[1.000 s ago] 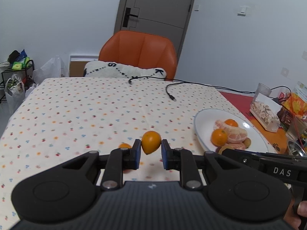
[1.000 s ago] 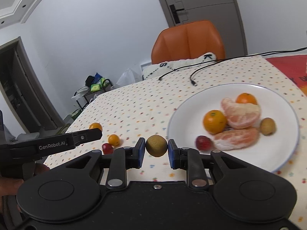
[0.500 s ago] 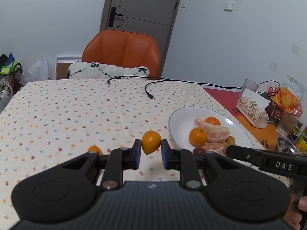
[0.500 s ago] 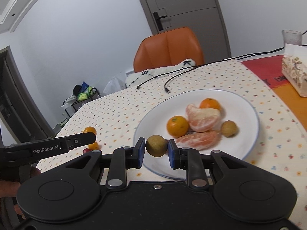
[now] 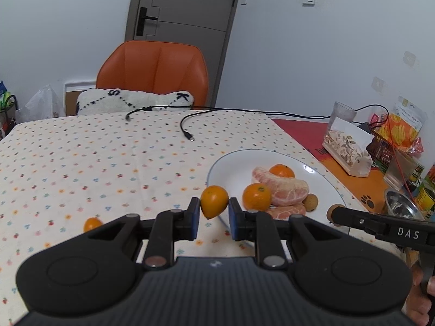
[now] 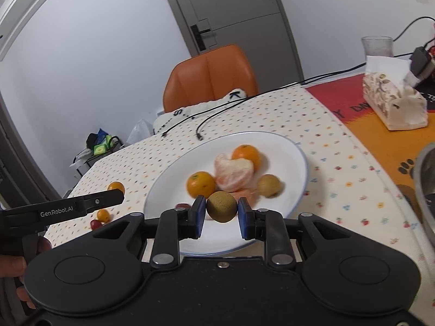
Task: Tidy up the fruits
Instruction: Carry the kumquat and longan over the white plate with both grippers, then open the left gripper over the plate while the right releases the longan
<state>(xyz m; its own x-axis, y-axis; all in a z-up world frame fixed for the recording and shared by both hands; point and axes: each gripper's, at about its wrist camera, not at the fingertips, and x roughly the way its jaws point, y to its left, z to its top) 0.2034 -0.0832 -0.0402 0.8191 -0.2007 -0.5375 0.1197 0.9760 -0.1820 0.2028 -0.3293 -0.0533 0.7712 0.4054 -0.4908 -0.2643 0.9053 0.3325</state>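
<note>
Left gripper (image 5: 214, 214) clamps a glossy orange kumquat (image 5: 214, 201); right gripper (image 6: 221, 216) clamps a dull brown-green round fruit (image 6: 221, 207). Only right view shows red fruit (image 6: 95, 224), lower left.

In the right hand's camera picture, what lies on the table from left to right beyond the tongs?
Small orange fruit → red fruit → white plate with its fruit → patterned tissue box → metal bowl at the right edge.
</note>
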